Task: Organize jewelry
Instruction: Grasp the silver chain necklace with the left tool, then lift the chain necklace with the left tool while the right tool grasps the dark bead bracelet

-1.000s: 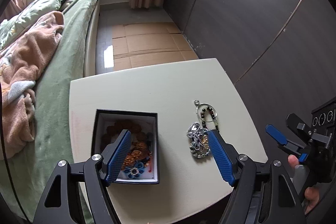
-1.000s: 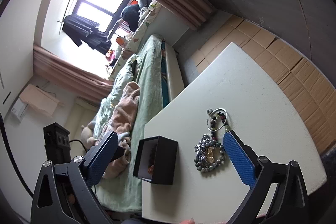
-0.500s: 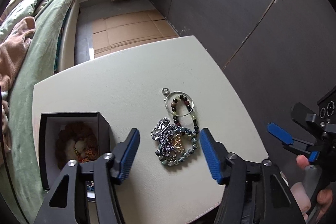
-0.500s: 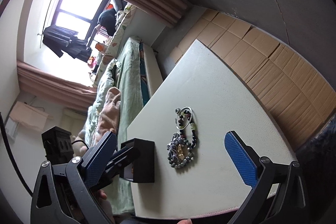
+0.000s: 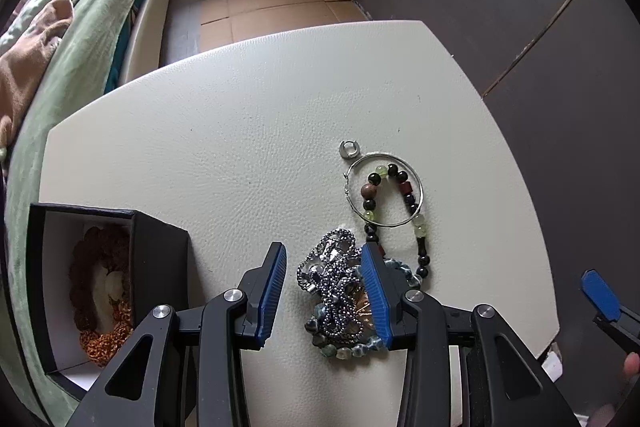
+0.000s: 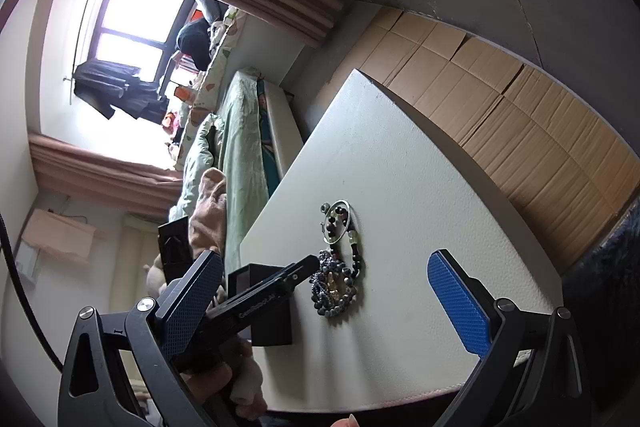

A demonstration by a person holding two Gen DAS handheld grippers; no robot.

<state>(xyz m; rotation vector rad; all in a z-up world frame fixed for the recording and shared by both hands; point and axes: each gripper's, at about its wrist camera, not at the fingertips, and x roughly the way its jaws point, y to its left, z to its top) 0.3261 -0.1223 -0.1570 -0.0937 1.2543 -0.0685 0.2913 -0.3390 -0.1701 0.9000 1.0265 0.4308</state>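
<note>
Left wrist cam: close, steeply down on table [image 5: 248, 131]. Right wrist cam: rolled view, farther back, shallower, twd window. Both share jewelry pile [image 5: 340, 291], black box [image 5: 160, 251].

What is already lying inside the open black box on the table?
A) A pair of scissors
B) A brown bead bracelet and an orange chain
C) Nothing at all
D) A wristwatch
B: the left wrist view looks into the box, where a ring of brown beads and an orange chain lie on its white lining.
</note>
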